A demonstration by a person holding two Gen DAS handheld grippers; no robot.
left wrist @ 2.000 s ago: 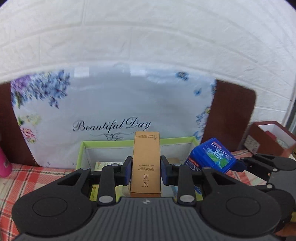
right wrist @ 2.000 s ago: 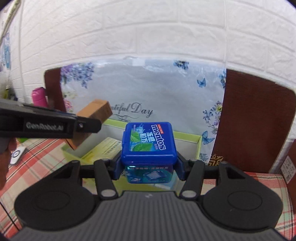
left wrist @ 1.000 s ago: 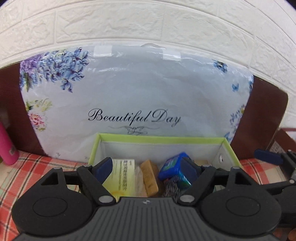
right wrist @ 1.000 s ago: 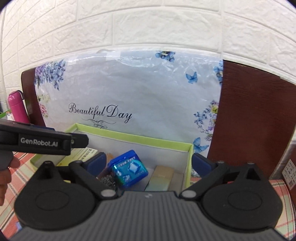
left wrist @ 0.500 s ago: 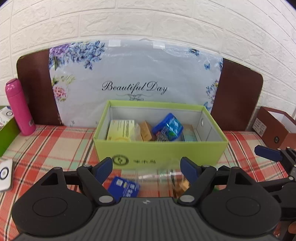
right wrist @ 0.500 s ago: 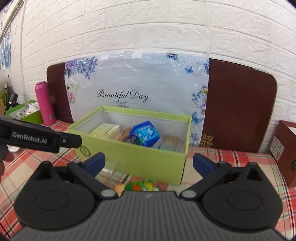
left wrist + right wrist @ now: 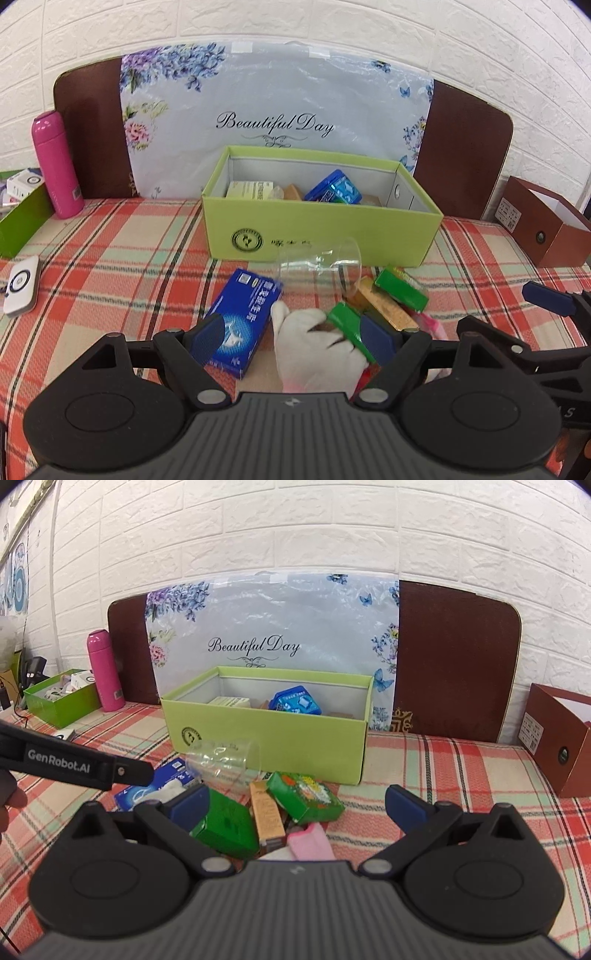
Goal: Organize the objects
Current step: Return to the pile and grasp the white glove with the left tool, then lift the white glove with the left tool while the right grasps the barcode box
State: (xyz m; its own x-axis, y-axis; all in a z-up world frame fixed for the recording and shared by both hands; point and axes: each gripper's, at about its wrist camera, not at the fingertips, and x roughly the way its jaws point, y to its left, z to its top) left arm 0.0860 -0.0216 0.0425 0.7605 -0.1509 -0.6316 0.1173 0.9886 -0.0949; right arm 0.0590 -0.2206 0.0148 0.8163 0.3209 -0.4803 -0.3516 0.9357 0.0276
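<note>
A light green box (image 7: 321, 236) (image 7: 273, 734) stands on the plaid cloth. It holds the blue Mentos tub (image 7: 334, 192) (image 7: 295, 701), a tan box (image 7: 293, 192) and a pale yellow packet (image 7: 249, 190). In front of it lie a clear glass on its side (image 7: 319, 264) (image 7: 219, 758), a blue box (image 7: 240, 319), a white glove (image 7: 314, 345), green boxes (image 7: 400, 288) (image 7: 304, 797) (image 7: 225, 827) and a tan box (image 7: 267, 818). My left gripper (image 7: 299, 339) is open and empty above the glove. My right gripper (image 7: 297, 806) is open and empty above the pile.
A pink bottle (image 7: 57, 164) (image 7: 105, 670) and a dark green box (image 7: 59, 698) stand at the left. A white device (image 7: 20, 286) lies on the cloth. A brown box (image 7: 543, 225) (image 7: 557, 734) stands at the right. A floral board leans on the wall behind.
Both grippers let go of the tan box and the Mentos tub into the green box, then drew back. The pile in front of the box has come into view.
</note>
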